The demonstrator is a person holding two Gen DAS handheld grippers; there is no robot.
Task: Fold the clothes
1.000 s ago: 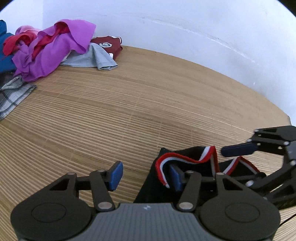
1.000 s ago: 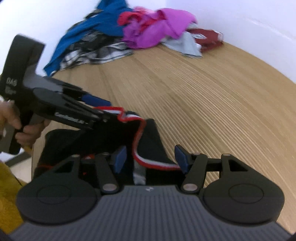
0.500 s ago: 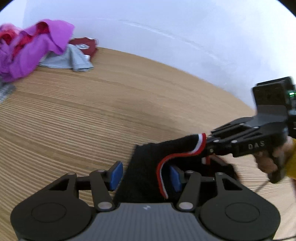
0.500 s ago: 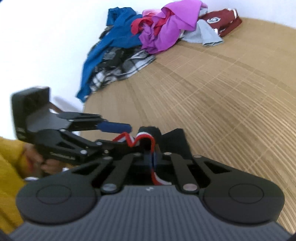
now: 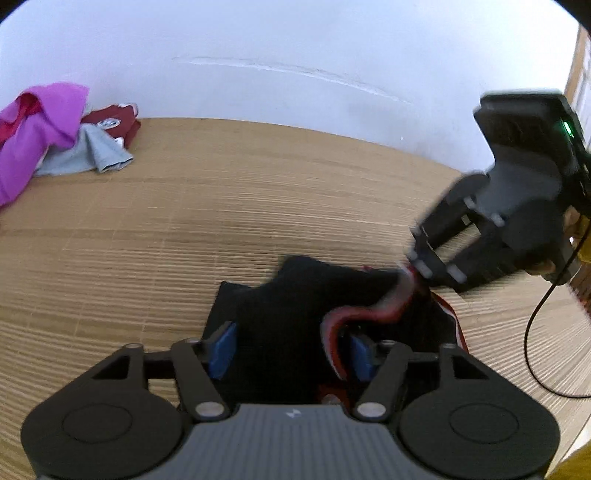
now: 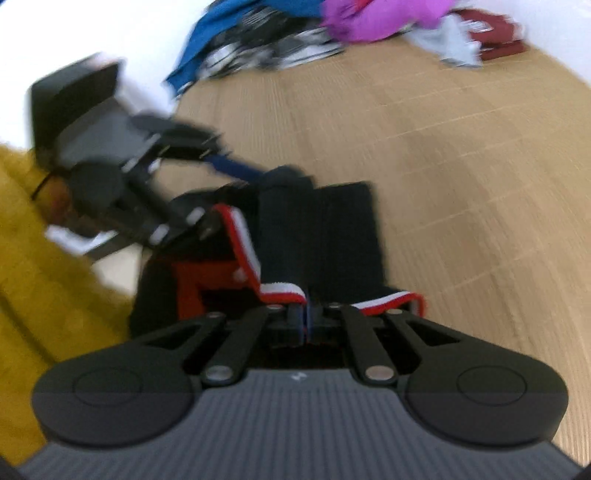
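A black garment (image 5: 288,295) with a red, white and blue striped trim (image 5: 369,310) lies crumpled on the wooden surface. My left gripper (image 5: 291,350) straddles it; its jaws are opening, and the blue pads (image 5: 221,349) stand apart from the cloth between them. Up to the right, my right gripper (image 5: 417,266) is shut on the trim and holds it up. In the right wrist view the garment (image 6: 332,236) lies ahead and the right gripper (image 6: 304,317) pinches the striped trim (image 6: 280,291). The left gripper (image 6: 229,195) is blurred at the left.
A pile of clothes (image 5: 37,136) in purple, grey and maroon sits at the far left by the white wall; it also shows as the pile (image 6: 332,29) with blue and plaid pieces. A person's yellow sleeve (image 6: 37,240) fills the left. A black cable (image 5: 535,332) trails at the right.
My right gripper closed on the striped trim and pulled it up and aside. My left gripper's jaws widened, and its view swung right, away from the clothes pile.
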